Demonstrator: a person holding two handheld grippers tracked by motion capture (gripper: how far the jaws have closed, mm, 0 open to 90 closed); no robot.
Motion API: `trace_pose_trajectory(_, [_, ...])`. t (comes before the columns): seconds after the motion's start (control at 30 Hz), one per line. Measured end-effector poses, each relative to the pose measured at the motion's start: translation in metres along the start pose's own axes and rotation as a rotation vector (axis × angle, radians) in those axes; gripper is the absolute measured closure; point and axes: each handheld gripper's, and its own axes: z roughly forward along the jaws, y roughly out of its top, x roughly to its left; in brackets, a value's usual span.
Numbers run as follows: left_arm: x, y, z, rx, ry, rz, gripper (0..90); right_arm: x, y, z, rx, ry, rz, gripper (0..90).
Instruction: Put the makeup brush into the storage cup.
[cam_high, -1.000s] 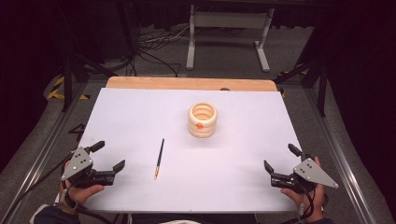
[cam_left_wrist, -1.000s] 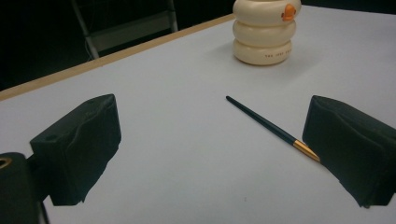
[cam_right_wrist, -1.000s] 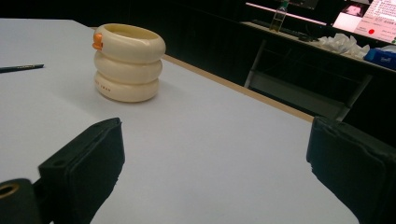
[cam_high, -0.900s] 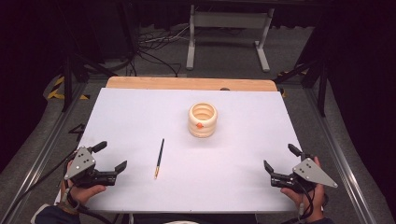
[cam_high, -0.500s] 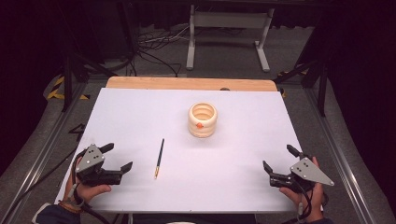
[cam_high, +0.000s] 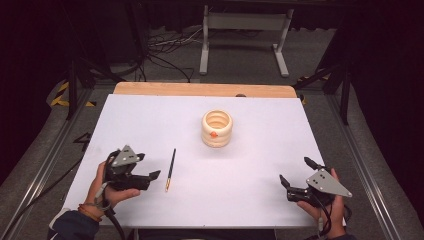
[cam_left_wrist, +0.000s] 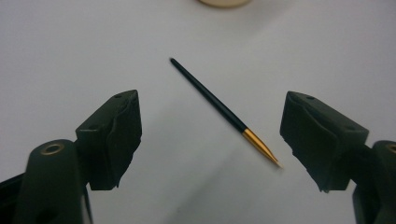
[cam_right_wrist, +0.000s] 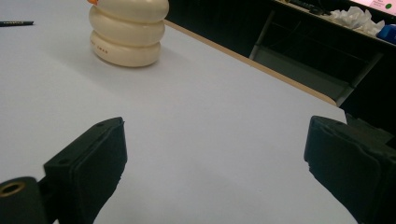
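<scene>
Jaws of the left gripper (cam_high: 150, 176) have just been closing yet stand apart, pads clear of the black pen (cam_high: 171, 168) lying flat just ahead on the white table (cam_high: 150, 120). Right gripper (cam_high: 295, 175) hovers released, holding nothing. Farther off stands a cream ringed holder (cam_high: 217, 128).

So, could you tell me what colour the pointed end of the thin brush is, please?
Gold, on a black handle; the brush shows best in the left gripper view.

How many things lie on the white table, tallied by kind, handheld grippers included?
Brush, black with a gold tip: 1
Cream ribbed holder: 1
Handheld grippers: 2, the left gripper and the right gripper
Total: 4
</scene>
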Motion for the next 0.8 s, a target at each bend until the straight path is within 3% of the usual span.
trace_pose_trajectory(0.13, [-0.004,0.012,0.019,0.099,-0.023,-0.004,26.2,-0.001,-0.001,-0.001,0.002,-0.001,0.007,6.6])
trace_pose_trajectory(0.2, [-0.004,0.016,0.029,0.144,-0.020,-0.035,28.0,-0.001,-0.001,-0.001,0.006,0.001,0.004,6.6])
trace_pose_trajectory(0.33, [0.004,0.020,0.042,0.253,-0.053,-0.125,31.5,0.000,-0.001,0.000,0.013,0.004,-0.002,6.8])
trace_pose_trajectory(0.47, [0.009,0.025,0.049,0.343,-0.086,-0.169,37.2,0.000,-0.001,0.000,0.017,0.005,-0.004,6.9])
trace_pose_trajectory(0.57, [0.010,0.028,0.055,0.401,-0.110,-0.181,38.6,0.000,-0.002,0.001,0.022,0.007,-0.007,7.1])
trace_pose_trajectory(0.8, [0.003,0.032,0.068,0.460,-0.124,-0.154,48.6,0.000,-0.002,0.001,0.027,0.009,-0.010,7.3])
